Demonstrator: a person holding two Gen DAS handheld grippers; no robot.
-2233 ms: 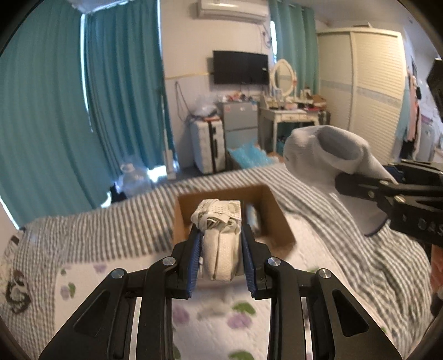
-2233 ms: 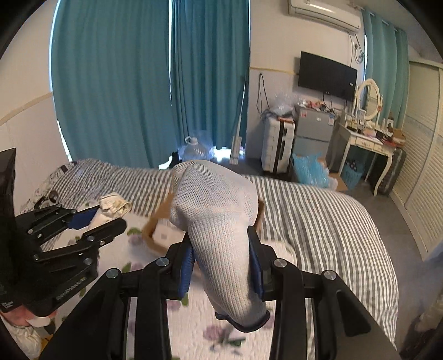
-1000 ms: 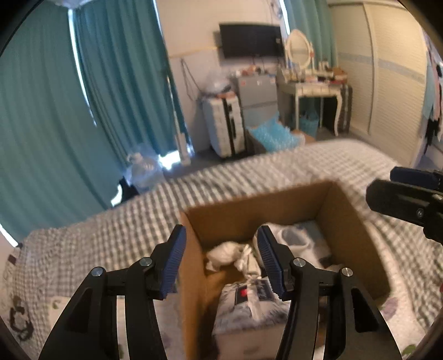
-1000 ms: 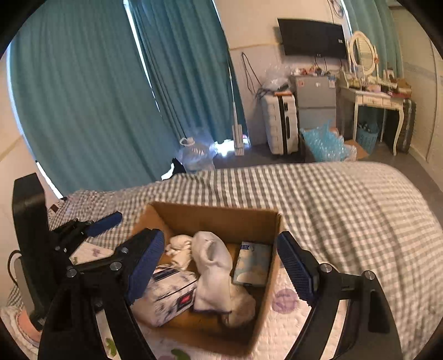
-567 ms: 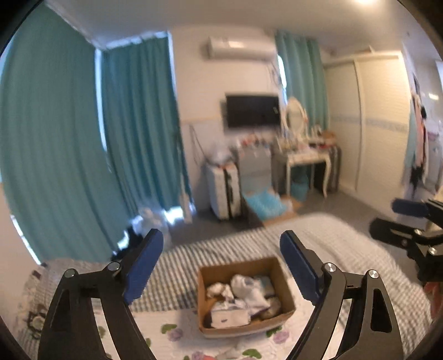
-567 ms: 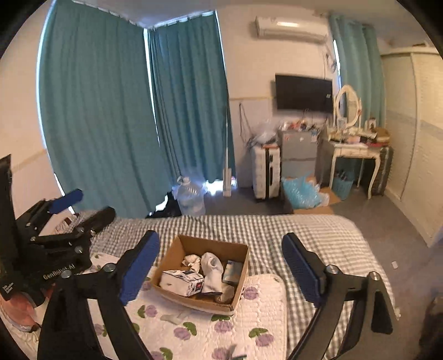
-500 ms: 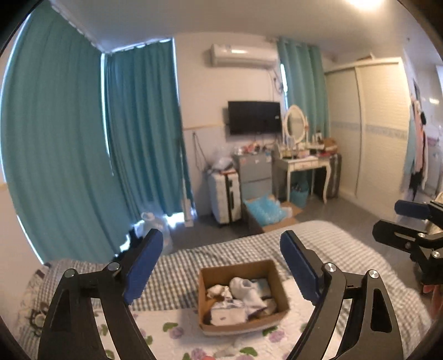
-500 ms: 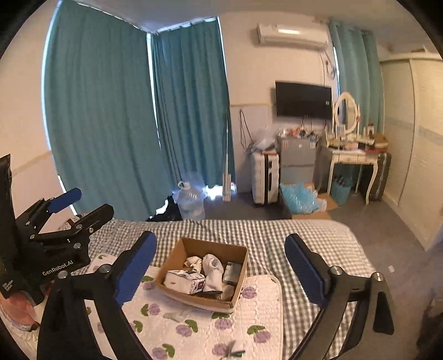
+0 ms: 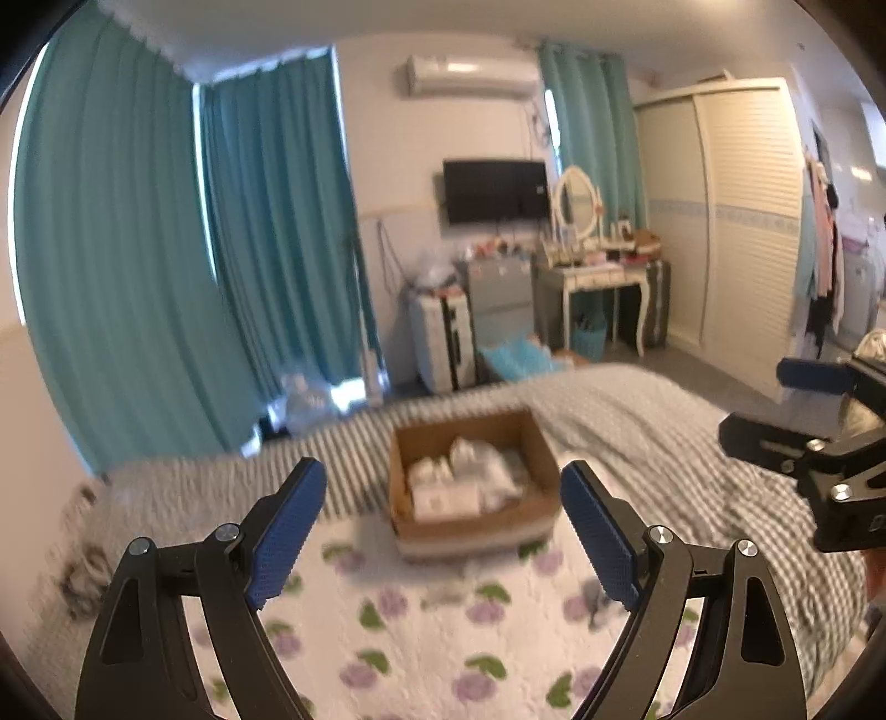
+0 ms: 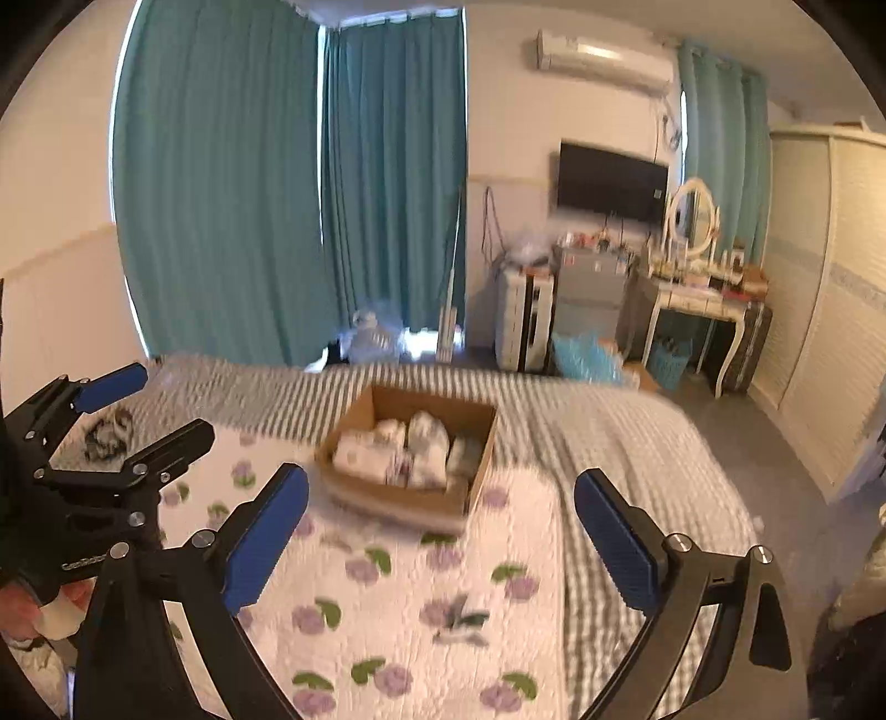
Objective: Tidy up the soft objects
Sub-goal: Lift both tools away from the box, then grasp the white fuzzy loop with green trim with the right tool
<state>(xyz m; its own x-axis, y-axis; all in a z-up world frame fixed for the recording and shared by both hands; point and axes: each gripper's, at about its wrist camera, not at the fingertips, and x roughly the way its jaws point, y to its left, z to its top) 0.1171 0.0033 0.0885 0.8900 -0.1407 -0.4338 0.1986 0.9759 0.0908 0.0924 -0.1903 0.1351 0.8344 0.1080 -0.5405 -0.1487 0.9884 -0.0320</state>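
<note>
Soft white bundles (image 9: 462,482), blurred and hard to tell apart, lay heaped inside open brown cardboard box (image 9: 540,443), with a pale printed packet along the near side. Sat on white quilted pad printed with purple flowers and green leaves (image 9: 432,615), itself spread over grey-and-white checked bedcover (image 9: 637,410). Seen well beyond both sets of fingertips, touched by neither. Left gripper (image 9: 443,526), black-framed with blue ribbed pads (image 9: 285,531), stood spread wide with nothing between its jaws, only box and quilt visible through the gap. Right gripper (image 10: 440,540), of the same black and blue build, likewise gaped wide and empty, pads (image 10: 614,543) clear of everything. Showed up again at the right edge of the left wrist view, and the left one at the left edge of the right wrist view, above a glimpse of a hand (image 10: 22,609). Behind the bed: teal floor-length curtains (image 10: 221,194), white wall air conditioner (image 10: 603,52), black wall-mounted television (image 10: 612,177), white dressing table with oval mirror (image 10: 692,299), cream slatted wardrobe (image 9: 742,221). Small dark-and-green scrap (image 10: 462,617) lay on the quilt near the right gripper, too blurred to identify.
</note>
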